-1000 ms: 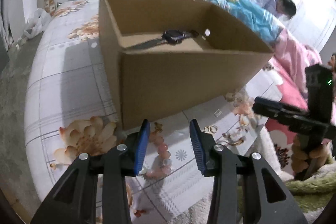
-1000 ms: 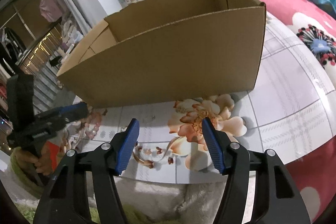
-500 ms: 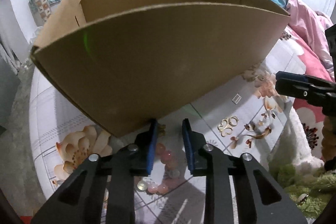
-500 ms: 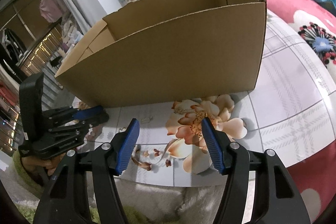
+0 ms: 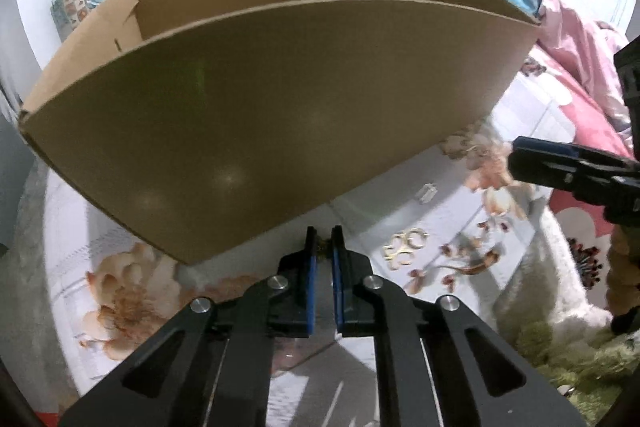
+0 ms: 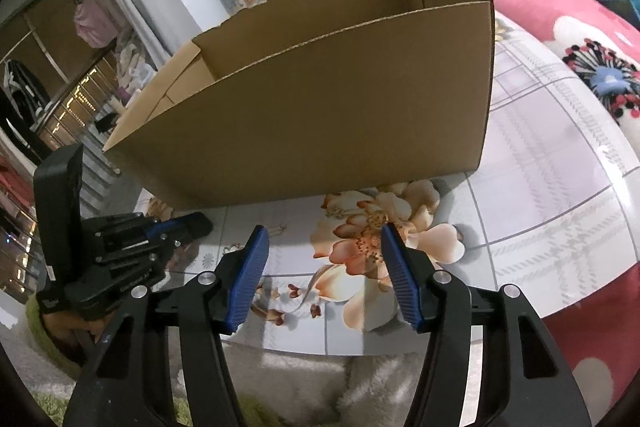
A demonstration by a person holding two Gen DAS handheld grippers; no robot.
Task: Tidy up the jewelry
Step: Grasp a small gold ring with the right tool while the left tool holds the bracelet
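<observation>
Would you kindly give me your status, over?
Left tool just closed on small gold trinket. Right tool open, empty. Brown cardboard box close ahead; gold rings loose.

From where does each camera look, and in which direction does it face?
Left wrist: on the left hand-held gripper, facing down at the cardboard box and gold rings; its jaws have just closed, nearly shut.
Right wrist: on the right hand-held gripper, open, facing the box and floral tablecloth.
Shared: the box, the tablecloth, each other's gripper.
</observation>
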